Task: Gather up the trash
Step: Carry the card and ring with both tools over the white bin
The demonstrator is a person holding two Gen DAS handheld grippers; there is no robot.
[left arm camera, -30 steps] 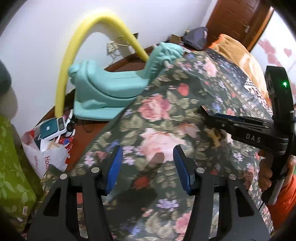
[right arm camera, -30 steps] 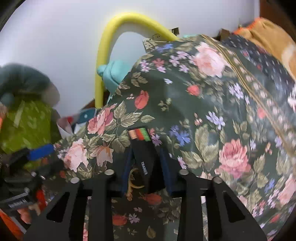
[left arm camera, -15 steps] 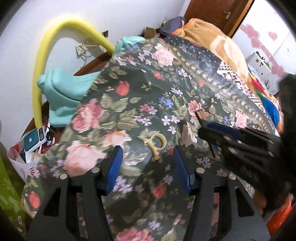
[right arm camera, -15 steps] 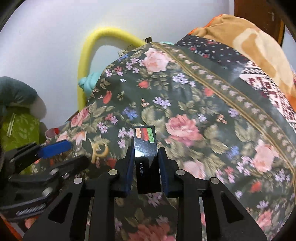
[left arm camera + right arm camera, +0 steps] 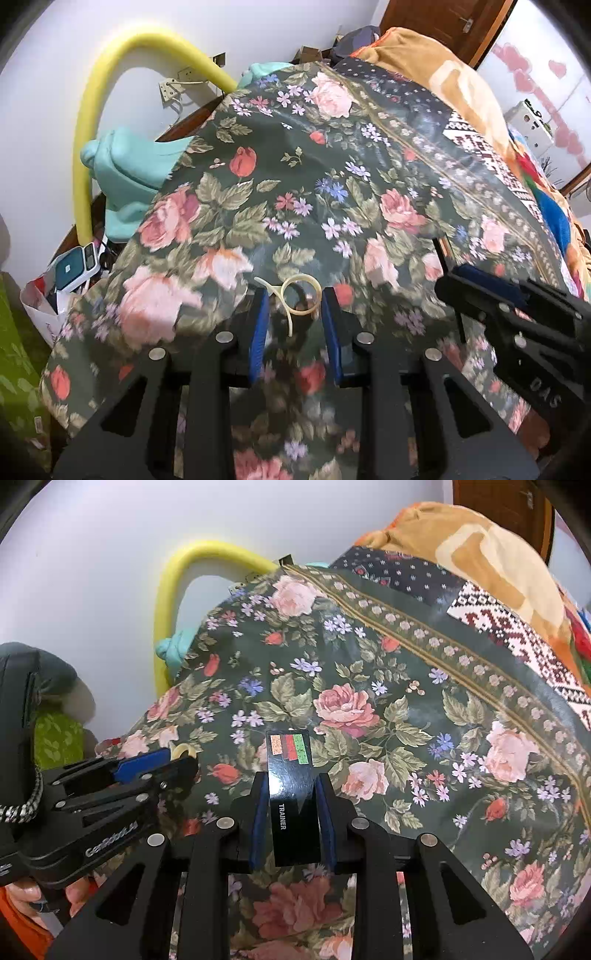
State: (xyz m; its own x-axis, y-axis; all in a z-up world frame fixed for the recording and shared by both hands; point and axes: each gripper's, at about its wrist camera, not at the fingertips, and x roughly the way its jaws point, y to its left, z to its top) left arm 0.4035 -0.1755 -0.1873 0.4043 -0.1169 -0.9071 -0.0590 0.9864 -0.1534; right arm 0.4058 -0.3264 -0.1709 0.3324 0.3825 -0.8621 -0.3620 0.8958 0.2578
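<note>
A cream plastic ring with a short tail lies on the floral bedcover. My left gripper points down at it, and its jaws are closing with the blue pads against the ring's sides. The right wrist view shows the same ring at the left gripper's tips. My right gripper is shut on a black card marked TRAINER with orange, red and green patches. It hovers over the cover, at the right edge of the left wrist view.
A yellow foam tube arches against the white wall over a teal cloth. A white bag full of small items sits low at the left. An orange blanket and patterned quilts lie beyond the cover. A green leafy fabric is at the left.
My left gripper slid across the floral cover to the plastic ring and its jaws narrowed around it. The right gripper carried the black card up and along the bed.
</note>
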